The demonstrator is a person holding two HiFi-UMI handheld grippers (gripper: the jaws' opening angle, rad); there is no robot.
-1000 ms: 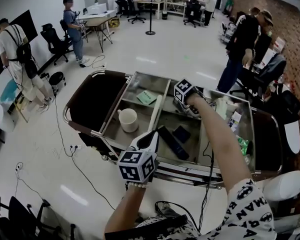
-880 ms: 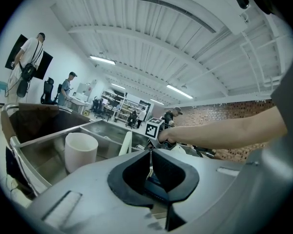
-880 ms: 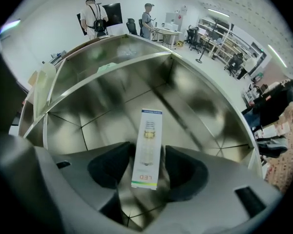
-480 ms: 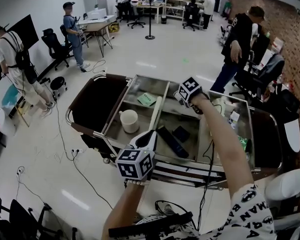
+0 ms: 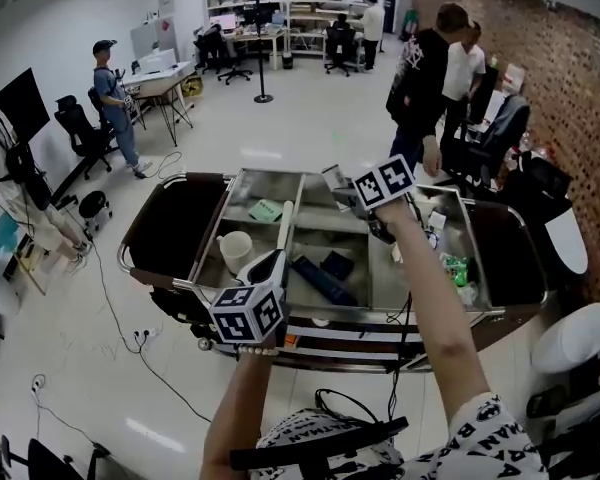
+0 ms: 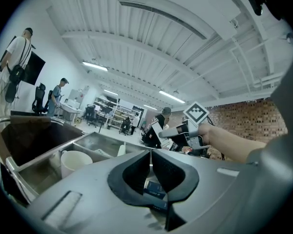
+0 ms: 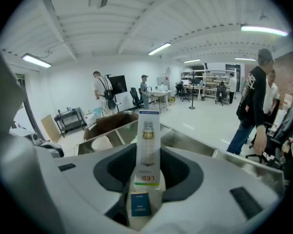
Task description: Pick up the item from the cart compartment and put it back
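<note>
A tall white LED bulb box (image 7: 147, 145) stands upright between the pads of my right gripper (image 7: 147, 167), which have just closed on it. In the head view this gripper (image 5: 348, 188) holds the box (image 5: 335, 179) in the air above the back of the steel cart (image 5: 310, 313), over the middle compartment. My left gripper (image 5: 268, 266) hovers at the cart's front rail, pointing level. Its jaws are shut with nothing between them (image 6: 150, 162).
The left compartment holds a white mug (image 5: 235, 251) and a green card (image 5: 265, 210). A long black item (image 5: 323, 280) and a small dark box (image 5: 337, 264) lie in the middle one, several packets (image 5: 458, 270) in the right. People (image 5: 420, 83) stand behind the cart.
My right gripper has come up out of the compartment, carrying the white box, and tilted upward. The left gripper has risen slightly at the front rail.
</note>
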